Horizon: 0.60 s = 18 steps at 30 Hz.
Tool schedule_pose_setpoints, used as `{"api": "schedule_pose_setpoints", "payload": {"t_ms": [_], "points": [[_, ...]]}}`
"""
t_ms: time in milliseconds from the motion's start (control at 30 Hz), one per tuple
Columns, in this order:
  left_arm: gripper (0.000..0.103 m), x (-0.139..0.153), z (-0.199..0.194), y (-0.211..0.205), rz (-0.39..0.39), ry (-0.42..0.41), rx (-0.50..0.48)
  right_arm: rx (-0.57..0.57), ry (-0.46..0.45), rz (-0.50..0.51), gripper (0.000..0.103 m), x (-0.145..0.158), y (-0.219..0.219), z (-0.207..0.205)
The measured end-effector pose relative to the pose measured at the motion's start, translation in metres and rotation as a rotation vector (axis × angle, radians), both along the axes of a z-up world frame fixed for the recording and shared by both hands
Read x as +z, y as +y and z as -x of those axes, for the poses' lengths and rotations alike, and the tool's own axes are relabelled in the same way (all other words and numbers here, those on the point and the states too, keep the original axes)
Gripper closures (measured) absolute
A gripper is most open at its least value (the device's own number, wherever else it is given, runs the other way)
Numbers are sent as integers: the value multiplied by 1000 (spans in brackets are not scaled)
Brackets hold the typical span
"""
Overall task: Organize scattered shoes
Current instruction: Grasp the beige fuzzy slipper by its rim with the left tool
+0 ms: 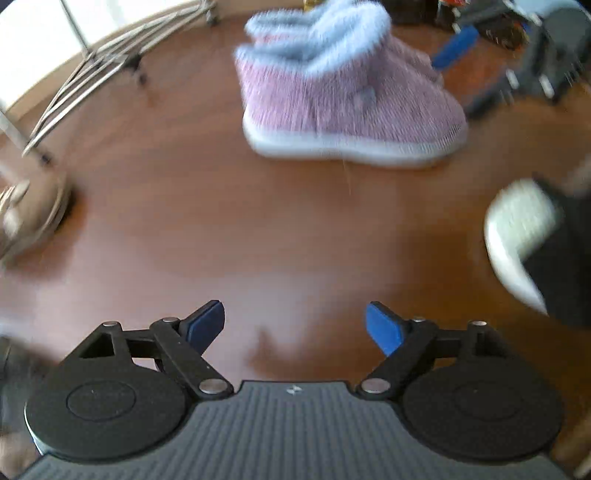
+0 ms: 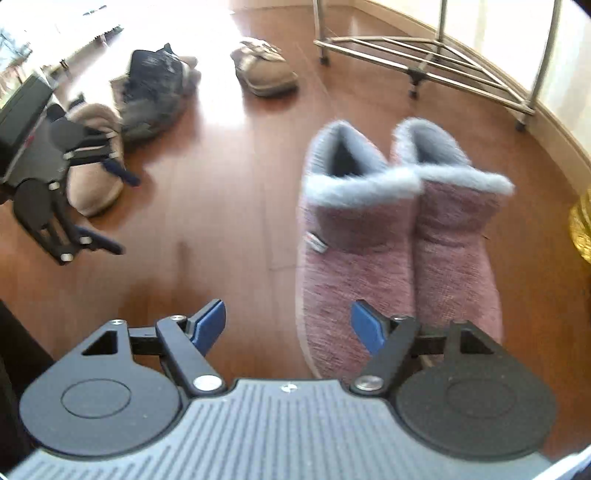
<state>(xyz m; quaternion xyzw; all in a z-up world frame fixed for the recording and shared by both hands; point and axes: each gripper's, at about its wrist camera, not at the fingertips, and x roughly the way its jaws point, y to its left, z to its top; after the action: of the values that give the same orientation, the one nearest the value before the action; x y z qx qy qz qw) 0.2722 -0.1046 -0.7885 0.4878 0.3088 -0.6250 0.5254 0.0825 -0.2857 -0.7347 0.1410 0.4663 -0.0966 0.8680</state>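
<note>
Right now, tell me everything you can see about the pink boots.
The pink boots are a matched pair of ankle-high slipper boots, with what looks like a knitted pink upper, a fluffy pale blue-grey cuff and lining, and a light sole. The one on the left in the right wrist view has a small tag on its side. They stand upright on the wooden floor, side by side and touching, toes the same way. Neither hand-held gripper touches them.

Daylight glare on floor (image 2: 155,22); left view motion-blurred, edges warped.
</note>
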Motion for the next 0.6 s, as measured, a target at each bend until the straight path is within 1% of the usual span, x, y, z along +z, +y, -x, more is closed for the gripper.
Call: {"api": "schedule_pose_setpoints", "payload": {"t_ms": [33,67,133,167,200,233,267,300,400,433,467,500,533,567,600], "points": [[16,8,-12,15,-3,-34,19,6,-11,-6,30,0,2,-5],[16,8,-23,4,-3,-64,35,9,-17,-7,30,0,4,-10],[16,23,-55,26,6,-175,109,19,-34,9,30,3,11,-23],[16,28,-66,30,9,-194,137,24,-43,18,29,4,15,-30],[16,38,-88,35,17,-224,198,27,-49,23,28,5,17,-31],[16,45,-103,39,25,-237,239,28,-54,24,27,7,19,-34],[16,49,-112,41,27,-241,259,24,-58,21,26,8,19,-37],[16,55,-129,43,26,-243,288,17,-61,17,26,9,18,-40],[17,57,-153,44,1,-248,306,-23,-55,2,25,10,15,-46],[20,56,-162,44,-10,-251,311,-30,-52,-2,25,9,14,-47],[28,53,-172,44,-24,-249,318,-31,-50,-3,25,9,13,-49],[43,45,-182,41,-44,-225,332,-28,-45,-1,23,8,13,-52],[50,38,-191,38,-63,-201,344,-23,-39,3,22,6,12,-56],[54,31,-194,37,-69,-170,344,-21,-36,6,21,6,12,-58],[57,25,-198,34,-73,-119,336,-20,-34,10,21,5,12,-59]]}}
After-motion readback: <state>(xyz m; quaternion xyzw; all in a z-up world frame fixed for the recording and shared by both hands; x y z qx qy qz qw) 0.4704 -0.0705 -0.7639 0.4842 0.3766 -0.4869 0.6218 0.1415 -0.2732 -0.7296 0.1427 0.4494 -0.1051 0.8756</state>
